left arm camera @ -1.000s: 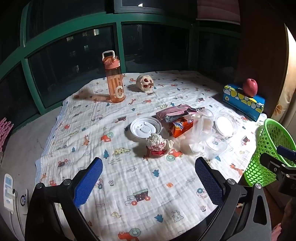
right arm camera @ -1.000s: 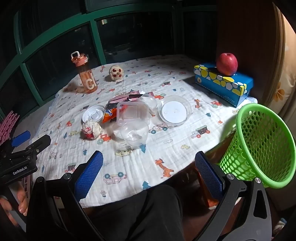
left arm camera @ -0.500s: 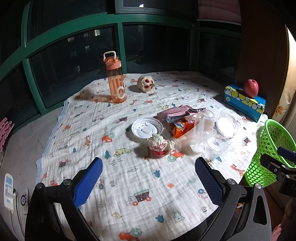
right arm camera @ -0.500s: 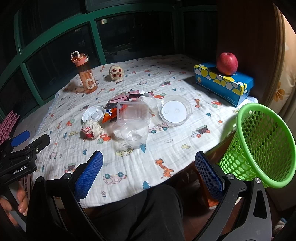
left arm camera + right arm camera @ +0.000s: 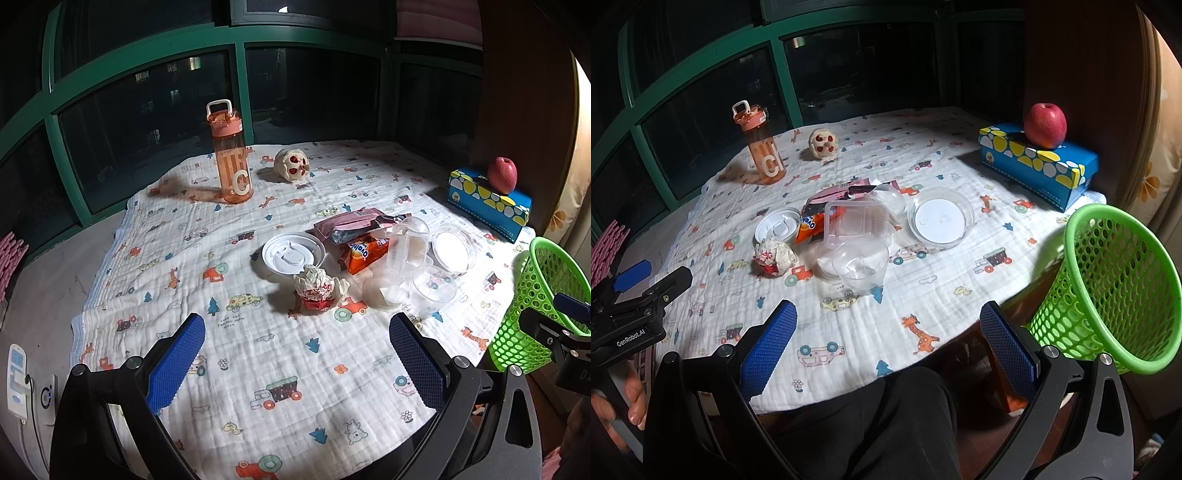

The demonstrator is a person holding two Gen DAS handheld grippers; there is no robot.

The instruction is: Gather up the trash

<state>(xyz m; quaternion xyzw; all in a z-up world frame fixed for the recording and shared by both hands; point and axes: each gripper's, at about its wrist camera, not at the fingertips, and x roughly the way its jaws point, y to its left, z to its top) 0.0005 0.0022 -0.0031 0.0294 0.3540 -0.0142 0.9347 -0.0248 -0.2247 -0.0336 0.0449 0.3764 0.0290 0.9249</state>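
Green basket (image 5: 1115,280) sits at desk (image 5: 258,369) edge for drop-offs; both hand-held grippers, left (image 5: 293,363) and right (image 5: 886,354), gape wide, empty, facing wrappers (image 5: 364,251).

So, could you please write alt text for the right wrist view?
The open right tool hovers at the edge of a cartoon-print cloth strewn with clear plastic containers, wrappers and a crumpled paper ball. A green mesh basket stands at right.

An orange water bottle (image 5: 232,158) stands near a skull figure (image 5: 291,165); an apple (image 5: 1044,125) tops a blue box (image 5: 1038,162).
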